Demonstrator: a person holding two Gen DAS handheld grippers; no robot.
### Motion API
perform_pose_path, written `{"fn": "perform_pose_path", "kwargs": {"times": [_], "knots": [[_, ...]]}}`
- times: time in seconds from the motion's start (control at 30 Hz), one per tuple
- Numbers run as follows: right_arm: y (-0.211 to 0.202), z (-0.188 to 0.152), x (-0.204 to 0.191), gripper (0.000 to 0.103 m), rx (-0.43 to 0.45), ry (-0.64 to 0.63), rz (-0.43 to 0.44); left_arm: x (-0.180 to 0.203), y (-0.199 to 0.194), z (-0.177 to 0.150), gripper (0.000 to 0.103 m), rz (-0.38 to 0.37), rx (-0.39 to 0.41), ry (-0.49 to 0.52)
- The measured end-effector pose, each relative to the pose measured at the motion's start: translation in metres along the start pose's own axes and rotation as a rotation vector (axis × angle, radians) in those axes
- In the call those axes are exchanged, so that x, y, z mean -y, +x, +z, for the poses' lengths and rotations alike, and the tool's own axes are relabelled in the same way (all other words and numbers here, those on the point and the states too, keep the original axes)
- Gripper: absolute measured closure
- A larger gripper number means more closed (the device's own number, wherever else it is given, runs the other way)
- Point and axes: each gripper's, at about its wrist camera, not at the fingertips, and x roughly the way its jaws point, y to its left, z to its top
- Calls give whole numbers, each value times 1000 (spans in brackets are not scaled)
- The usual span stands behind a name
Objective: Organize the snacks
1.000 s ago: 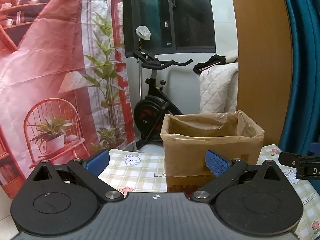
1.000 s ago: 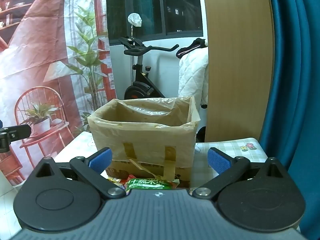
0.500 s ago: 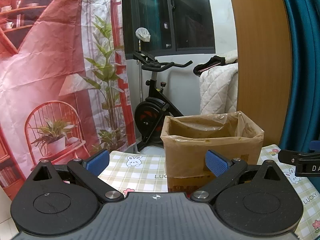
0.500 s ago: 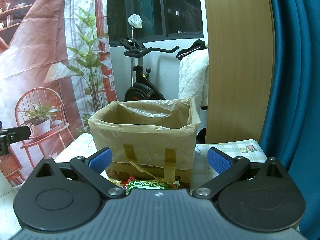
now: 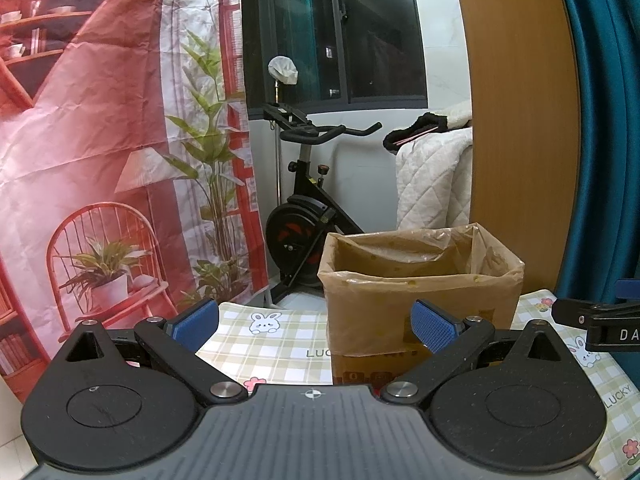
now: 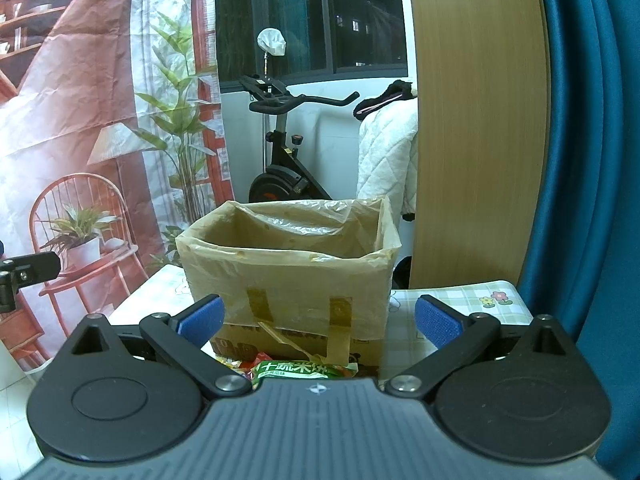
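- A printed backdrop (image 5: pixel 100 140) hangs at the far left of both views, showing red shelves, a red chair and potted plants.
- The left gripper (image 5: pixel 314 322) is released: its blue-padded fingers (image 5: pixel 196 322) stand wide apart with nothing between them, above a checked tablecloth (image 5: pixel 272 344) with rabbit prints.
- An exercise bike (image 5: pixel 308 208) stands on the floor beyond the table, in front of a dark window (image 5: pixel 344 32).
- A cardboard box (image 5: pixel 420 300) lined with a brownish plastic bag sits on the tablecloth, ahead and a little right of the left gripper's centre. What its inside holds cannot be seen from this angle.
- In the right wrist view the same box (image 6: pixel 288 276) stands straight ahead, with two strips of tape on its front face.
- The right gripper (image 6: pixel 318 322) is likewise released, fingers (image 6: pixel 434 322) spread wide and holding nothing.
- A green snack packet (image 6: pixel 298 370) with white lettering lies on the table just in front of the box, low between the right gripper's fingers and partly hidden by its body. More colourful wrappers (image 6: pixel 232 362) lie just left of it, too hidden to tell apart.
- A white quilted blanket (image 6: pixel 386 160) hangs behind the box.
- A wooden panel (image 6: pixel 476 120) rises to the right, then a teal curtain (image 6: pixel 592 140) at the far edge.
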Motion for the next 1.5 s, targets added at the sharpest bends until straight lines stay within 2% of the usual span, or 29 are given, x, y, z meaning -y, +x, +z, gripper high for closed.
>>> {"fn": "perform_pose_path", "kwargs": {"times": [1.5], "knots": [[0,0,-3,0,-1,-4,-11,3,0,1,0,-3,2,-15]]}}
